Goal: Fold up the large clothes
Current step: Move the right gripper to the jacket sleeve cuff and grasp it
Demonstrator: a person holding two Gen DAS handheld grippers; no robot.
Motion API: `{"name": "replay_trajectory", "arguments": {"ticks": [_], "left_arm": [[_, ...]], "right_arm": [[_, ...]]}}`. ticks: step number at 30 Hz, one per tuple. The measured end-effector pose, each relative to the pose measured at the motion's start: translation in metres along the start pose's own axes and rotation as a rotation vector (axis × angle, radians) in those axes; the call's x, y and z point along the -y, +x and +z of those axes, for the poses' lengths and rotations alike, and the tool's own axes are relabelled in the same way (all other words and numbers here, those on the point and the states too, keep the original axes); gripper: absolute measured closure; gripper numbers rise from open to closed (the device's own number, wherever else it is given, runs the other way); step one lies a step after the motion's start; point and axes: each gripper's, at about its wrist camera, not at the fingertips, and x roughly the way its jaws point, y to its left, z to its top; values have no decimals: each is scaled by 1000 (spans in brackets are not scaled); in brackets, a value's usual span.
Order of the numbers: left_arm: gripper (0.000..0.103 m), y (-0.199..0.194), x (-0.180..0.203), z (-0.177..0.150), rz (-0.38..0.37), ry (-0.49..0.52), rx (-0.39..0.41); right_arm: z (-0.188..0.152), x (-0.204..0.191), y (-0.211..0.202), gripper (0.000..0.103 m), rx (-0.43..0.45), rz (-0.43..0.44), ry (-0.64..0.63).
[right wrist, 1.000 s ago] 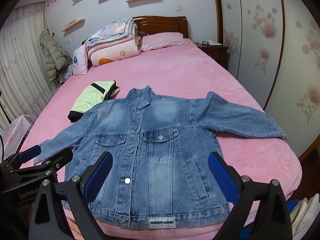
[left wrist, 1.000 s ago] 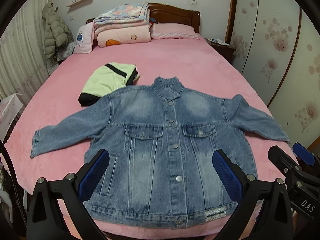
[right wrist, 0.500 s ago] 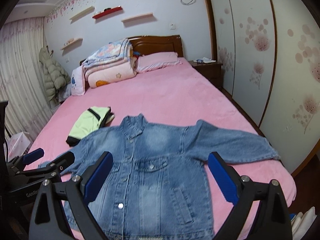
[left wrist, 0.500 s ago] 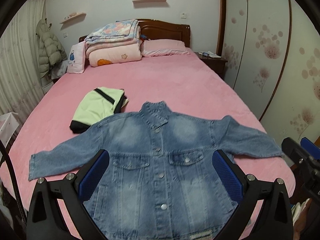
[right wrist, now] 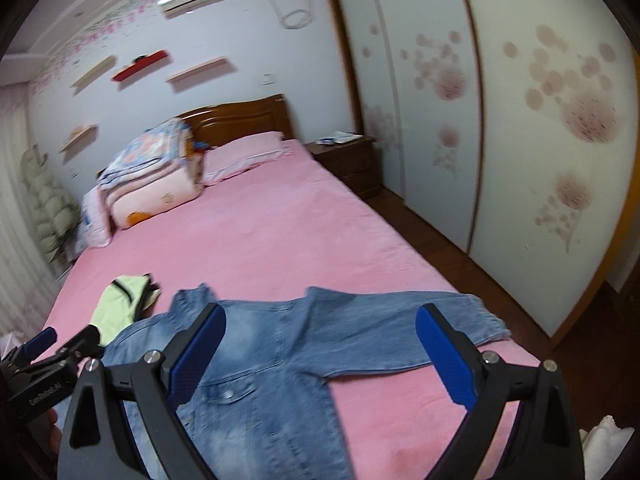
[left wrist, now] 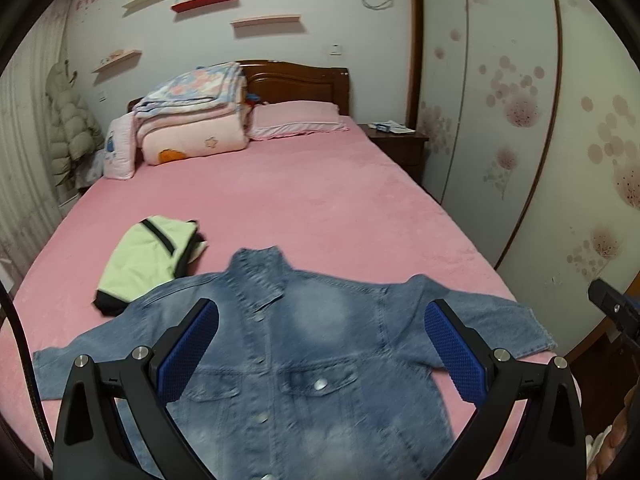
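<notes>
Left wrist, denim jacket (left wrist: 304, 364) flat, buttoned

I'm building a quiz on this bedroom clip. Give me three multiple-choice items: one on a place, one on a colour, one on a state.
1. Where does the folded green garment lie relative to the denim jacket?
A. beyond its left shoulder
B. on its right sleeve
C. under its hem

2. What colour is the bed cover?
A. white
B. pink
C. grey

3. How is the left gripper?
A. shut on a sleeve
B. shut on the collar
C. open, holding nothing

Answers: 1 A, it sits by the collar on the picture's left. 2 B, the cover is pink throughout. 3 C, the blue pads stand wide apart above the jacket.
</notes>
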Motion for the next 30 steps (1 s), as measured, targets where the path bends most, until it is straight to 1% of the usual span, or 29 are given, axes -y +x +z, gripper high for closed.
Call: {"name": "replay_trajectory", "arguments": {"ticks": [2, 5, 6, 8, 10, 13, 14, 18, 20, 23, 24, 27, 30], "left_arm": [[1, 23, 19, 1, -16, 11, -14], [1, 60, 47, -6, -39, 32, -42], [1, 71, 56, -10, -44, 37, -51], [1, 97, 74, -21, -59, 39, -70], [1, 118, 89, -32, -79, 39, -89], [1, 147, 112, -50, -99, 45, -111], [1, 156, 119, -56, -102, 51, -119], [1, 188, 143, -74, -115, 64, -159], [1, 203, 154, -79, -118, 62, -180], [1, 218, 166, -83, -118, 66, -193], [1, 221, 170, -84, -116, 69, -194], [1, 228, 180, -84, -115, 74, -194], [1, 236, 185, -83, -119, 73, -205]], "right_arm": [[0, 20, 16, 7, -26, -29, 35], [-4, 59, 47, 7, -79, -87, 98], [-7, 71, 56, 7, -97, -108, 119], [-17, 96, 74, 13, -136, -142, 170], [-29, 119, 91, 13, -178, -174, 222], [-53, 156, 118, 14, -242, -182, 320], [-63, 169, 128, 16, -267, -192, 357], [-90, 205, 160, 18, -315, -210, 447], [-98, 217, 174, 18, -329, -206, 496], [-113, 240, 195, 18, -348, -159, 603], [-117, 246, 202, 18, -359, -156, 631], [-121, 258, 222, 20, -382, -160, 674], [-120, 263, 235, 21, -372, -180, 664]]}}
